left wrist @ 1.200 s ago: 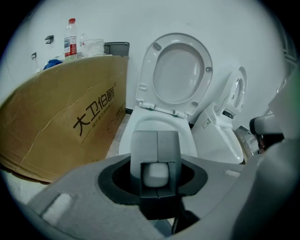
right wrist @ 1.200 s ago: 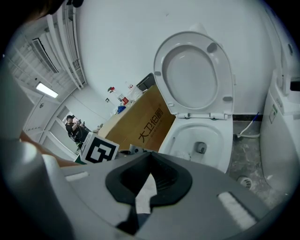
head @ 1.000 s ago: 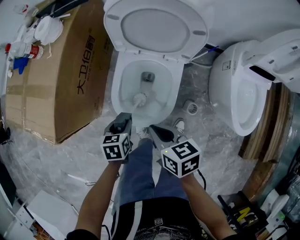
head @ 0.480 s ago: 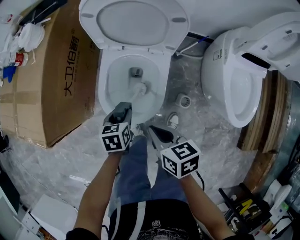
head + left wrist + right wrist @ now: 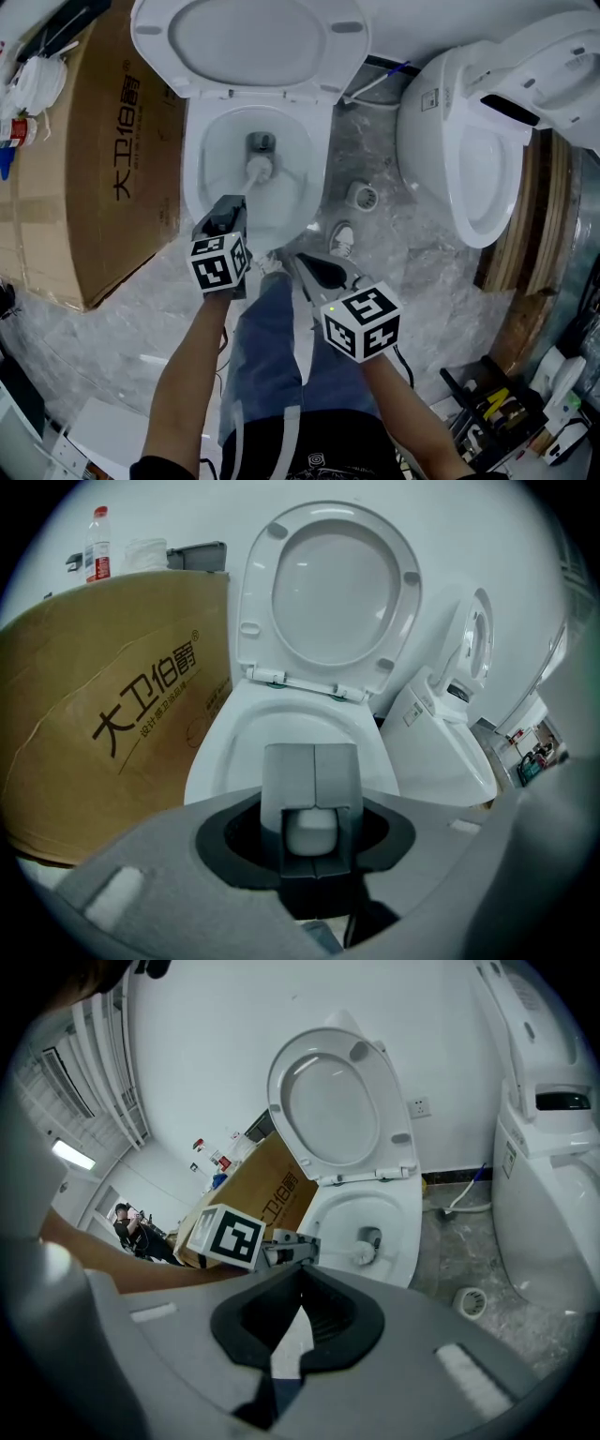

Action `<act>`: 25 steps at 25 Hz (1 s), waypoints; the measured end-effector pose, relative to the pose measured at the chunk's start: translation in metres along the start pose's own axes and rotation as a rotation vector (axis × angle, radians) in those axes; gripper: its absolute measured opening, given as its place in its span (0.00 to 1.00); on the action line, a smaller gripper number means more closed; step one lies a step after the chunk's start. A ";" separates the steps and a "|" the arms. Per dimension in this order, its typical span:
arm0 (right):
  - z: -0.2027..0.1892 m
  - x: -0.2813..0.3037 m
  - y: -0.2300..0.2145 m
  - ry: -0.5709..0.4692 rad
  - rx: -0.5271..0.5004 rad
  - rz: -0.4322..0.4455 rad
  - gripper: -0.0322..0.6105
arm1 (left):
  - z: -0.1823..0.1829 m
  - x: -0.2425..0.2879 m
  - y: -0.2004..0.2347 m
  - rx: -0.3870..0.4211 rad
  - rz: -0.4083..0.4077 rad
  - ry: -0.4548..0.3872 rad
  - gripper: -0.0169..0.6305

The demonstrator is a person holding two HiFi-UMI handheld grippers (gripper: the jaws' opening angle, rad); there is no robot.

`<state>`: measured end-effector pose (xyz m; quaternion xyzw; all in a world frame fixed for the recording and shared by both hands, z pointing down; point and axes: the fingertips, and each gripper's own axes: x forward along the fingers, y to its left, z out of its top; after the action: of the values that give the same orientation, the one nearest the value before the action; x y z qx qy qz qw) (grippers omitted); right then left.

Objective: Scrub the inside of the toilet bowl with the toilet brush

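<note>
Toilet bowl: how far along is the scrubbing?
Done: lid up, brush clamped in the left gripper. In hand: its head sits low in the bowl, by the drain. Left: probably the other walls; cleanliness unclear. The right gripper hangs empty.

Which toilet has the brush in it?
The white toilet beside the brown cardboard box, its lid flipped up. The white toilet brush held by the left gripper reaches into its bowl; the other white toilet, on the right, has none.

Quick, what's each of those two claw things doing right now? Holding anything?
Left gripper: closed on the handle of the toilet brush.
Right gripper: jaws together, holding nothing.
</note>
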<state>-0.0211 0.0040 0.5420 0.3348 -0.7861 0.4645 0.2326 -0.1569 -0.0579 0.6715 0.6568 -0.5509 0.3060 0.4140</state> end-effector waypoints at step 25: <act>0.054 -0.056 0.071 -0.060 -0.108 -0.058 0.05 | 0.020 -0.149 -0.018 -0.141 -0.124 -0.175 0.29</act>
<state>-0.0394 -0.0022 0.4383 0.3581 -0.8066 0.4045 0.2400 -0.1715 -0.0042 0.5304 0.6832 -0.5634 0.1819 0.4275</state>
